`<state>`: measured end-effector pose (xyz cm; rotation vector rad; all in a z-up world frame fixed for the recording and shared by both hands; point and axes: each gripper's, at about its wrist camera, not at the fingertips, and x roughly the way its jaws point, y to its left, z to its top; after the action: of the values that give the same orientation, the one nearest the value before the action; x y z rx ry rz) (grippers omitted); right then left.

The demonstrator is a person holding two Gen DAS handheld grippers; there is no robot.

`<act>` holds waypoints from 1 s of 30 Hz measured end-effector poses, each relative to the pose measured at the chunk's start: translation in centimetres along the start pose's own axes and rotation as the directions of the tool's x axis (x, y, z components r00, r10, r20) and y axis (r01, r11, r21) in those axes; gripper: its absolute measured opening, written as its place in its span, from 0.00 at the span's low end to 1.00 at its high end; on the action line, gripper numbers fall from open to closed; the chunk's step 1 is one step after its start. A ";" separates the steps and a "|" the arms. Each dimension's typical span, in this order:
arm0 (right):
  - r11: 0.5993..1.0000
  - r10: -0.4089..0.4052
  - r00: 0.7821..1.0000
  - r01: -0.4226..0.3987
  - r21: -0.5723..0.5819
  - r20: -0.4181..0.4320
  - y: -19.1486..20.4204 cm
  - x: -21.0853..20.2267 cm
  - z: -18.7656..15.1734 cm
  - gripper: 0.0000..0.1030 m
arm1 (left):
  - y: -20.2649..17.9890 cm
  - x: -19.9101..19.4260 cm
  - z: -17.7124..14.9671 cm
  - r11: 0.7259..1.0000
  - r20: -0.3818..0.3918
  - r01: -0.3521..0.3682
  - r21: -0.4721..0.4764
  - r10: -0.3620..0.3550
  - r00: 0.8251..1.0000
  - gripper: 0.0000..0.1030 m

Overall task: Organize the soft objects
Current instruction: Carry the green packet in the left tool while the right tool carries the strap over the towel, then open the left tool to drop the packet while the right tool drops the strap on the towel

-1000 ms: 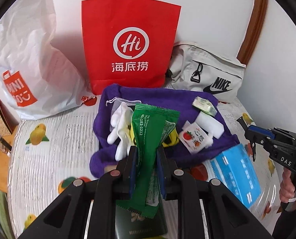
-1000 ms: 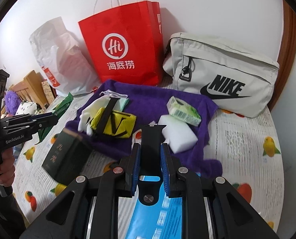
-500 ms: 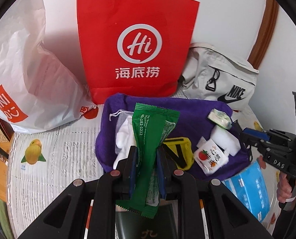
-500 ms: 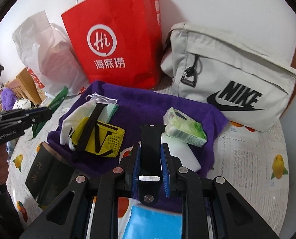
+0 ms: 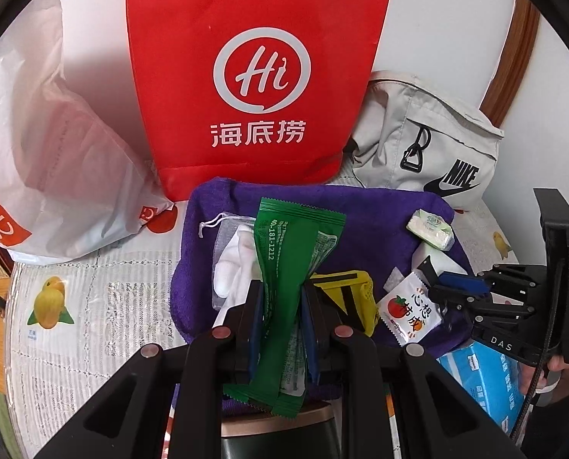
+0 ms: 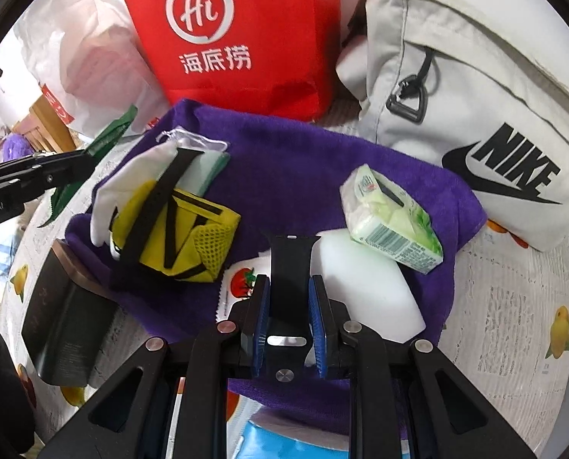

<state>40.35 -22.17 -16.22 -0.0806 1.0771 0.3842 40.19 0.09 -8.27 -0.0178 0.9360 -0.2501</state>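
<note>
From the left wrist view, the left gripper (image 5: 282, 306) was clamped on a green sachet (image 5: 290, 264), which stood upright between its blue pads and stuck out above and below them. Behind it a purple towel (image 5: 368, 222) lay spread on the fruit-printed worktop (image 5: 93, 298), carrying a white glove (image 5: 238, 264), a yellow mesh pouch (image 5: 355, 298), a tissue pack (image 5: 431, 227) and a small tomato-print packet (image 5: 408, 311). A red paper bag (image 5: 254, 76) stood at the towel's far edge, with a white plastic bag (image 5: 55, 160) on one side and a grey Nike bag (image 5: 430, 145) on the other. The right gripper (image 5: 437, 290) reached in from the picture's right edge over the towel.

From the right wrist view, the right gripper (image 6: 290, 313) was closed on a black watch strap (image 6: 290, 271), held lengthwise over the towel (image 6: 284, 164). A white sponge block (image 6: 364, 287) lay just beyond, the tissue pack (image 6: 389, 222) resting on its far end. A dark box (image 6: 60, 325) sat beside the towel's near-left edge.
</note>
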 end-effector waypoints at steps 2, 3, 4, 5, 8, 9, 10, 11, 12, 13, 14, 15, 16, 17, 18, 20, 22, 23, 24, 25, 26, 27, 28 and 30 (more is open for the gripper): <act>1.000 0.002 1.000 -0.002 0.005 -0.007 -0.1 0.2 0.0 0.20 | 0.1 0.2 0.1 1.000 -0.003 0.003 -0.002 -0.003 1.000 0.18; 1.000 0.004 1.000 -0.004 0.005 -0.010 -0.1 0.3 0.0 0.20 | 0.1 0.2 0.1 1.000 -0.005 0.004 -0.004 -0.004 1.000 0.18; 1.000 0.005 1.000 -0.005 0.004 -0.010 0.0 0.3 0.0 0.21 | 0.1 0.3 0.2 1.000 -0.007 0.008 -0.004 -0.008 1.000 0.18; 1.000 0.007 1.000 -0.007 0.002 -0.009 0.0 0.2 0.0 0.24 | 0.2 0.4 0.2 1.000 -0.010 0.012 -0.005 -0.012 1.000 0.18; 1.000 0.027 1.000 -0.027 0.013 0.005 0.1 -0.2 -0.1 0.42 | 0.2 0.8 0.4 0.999 -0.020 0.031 -0.011 -0.031 0.999 0.18; 0.999 0.031 0.999 -0.031 0.016 0.012 0.1 -0.5 -0.2 0.42 | 0.1 1.0 0.5 0.999 -0.026 0.039 -0.010 -0.039 0.999 0.18; 0.999 0.031 0.999 -0.032 0.018 0.020 0.1 -0.8 -0.3 0.42 | 0.0 1.1 0.6 0.999 -0.030 0.042 -0.009 -0.043 0.999 0.18; 0.999 0.032 0.999 -0.032 0.020 0.029 0.1 -1.2 -0.5 0.42 | -0.1 1.3 0.7 0.999 -0.034 0.046 -0.004 -0.046 0.998 0.18; 0.999 0.034 0.999 -0.035 0.024 0.040 0.1 -1.7 -0.7 0.42 | -0.3 1.6 0.8 0.999 -0.040 0.050 0.002 -0.050 0.998 0.18; 0.999 0.036 0.998 -0.038 0.029 0.047 -0.1 -2.1 -0.8 0.42 | -0.5 1.8 0.9 0.999 -0.046 0.053 0.006 -0.053 0.998 0.18; 0.999 0.037 0.998 -0.039 0.038 0.055 -0.2 -2.4 -0.9 0.42 | -0.7 2.1 1.0 0.998 -0.052 0.057 0.013 -0.056 0.997 0.18; 0.998 0.031 0.998 -0.034 0.051 0.062 -0.4 -2.9 -1.2 0.42 | -0.9 2.3 1.1 0.998 -0.057 0.059 0.019 -0.058 0.997 0.18; 0.998 0.027 0.997 -0.031 0.058 0.066 -0.6 -3.1 -1.3 0.42 | -1.1 2.6 1.2 0.998 -0.063 0.062 0.024 -0.061 0.996 0.18; 0.997 0.021 0.997 -0.026 0.073 0.074 -0.9 -3.6 -1.6 0.42 | -1.2 2.8 1.3 0.998 -0.067 0.065 0.028 -0.063 0.996 0.18; 0.996 0.017 0.997 -0.024 0.082 0.080 -1.1 -3.9 -1.8 0.42 | -1.4 3.2 1.4 0.997 -0.073 0.066 0.033 -0.064 0.995 0.18; 0.994 0.011 0.995 -0.022 0.111 0.099 -1.6 -4.6 -2.3 0.42 | -1.7 4.0 1.5 0.997 -0.088 0.068 0.039 -0.065 0.994 0.18; 0.991 0.011 0.994 -0.025 0.129 0.109 -2.1 -5.2 -2.7 0.42 | -1.8 4.7 1.5 0.996 -0.105 0.079 0.039 -0.074 0.992 0.18; 0.990 0.009 0.994 -0.024 0.136 0.111 -2.4 -5.4 -2.9 0.42 | -1.8 5.1 1.5 0.996 -0.114 0.080 0.038 -0.075 0.991 0.19; 0.990 0.005 0.994 -0.021 0.142 0.114 -2.7 -5.7 -3.0 0.42 | -1.8 5.3 1.5 0.996 -0.117 0.074 0.039 -0.069 0.991 0.19; 0.989 0.001 0.993 -0.018 0.149 0.116 -2.9 -5.9 -3.1 0.42 | -1.9 5.5 1.5 0.997 -0.119 0.070 0.040 -0.064 0.991 0.20; 0.988 -0.004 0.993 -0.015 0.155 0.119 -3.1 -6.0 -3.2 0.42 | -1.8 5.6 1.5 0.997 -0.121 0.070 0.040 -0.065 0.991 0.20; 0.987 -0.007 0.992 -0.013 0.162 0.122 -3.3 -6.2 -3.2 0.42 | -1.8 5.8 1.5 0.997 -0.128 0.070 0.037 -0.064 0.990 0.21; 0.985 -0.007 0.992 -0.014 0.170 0.125 -3.4 -6.2 -3.2 0.42 | -1.8 6.0 1.5 0.997 -0.132 0.066 0.037 -0.060 0.989 0.23; 0.981 0.001 0.991 -0.026 0.190 0.133 -3.8 -6.4 -3.2 0.42 | -1.9 6.3 1.6 0.997 -0.135 0.058 0.043 -0.052 0.989 0.24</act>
<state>36.32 -28.23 -12.70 0.1222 0.9786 0.2924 44.67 -3.31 -12.08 0.0161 1.0644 -0.3274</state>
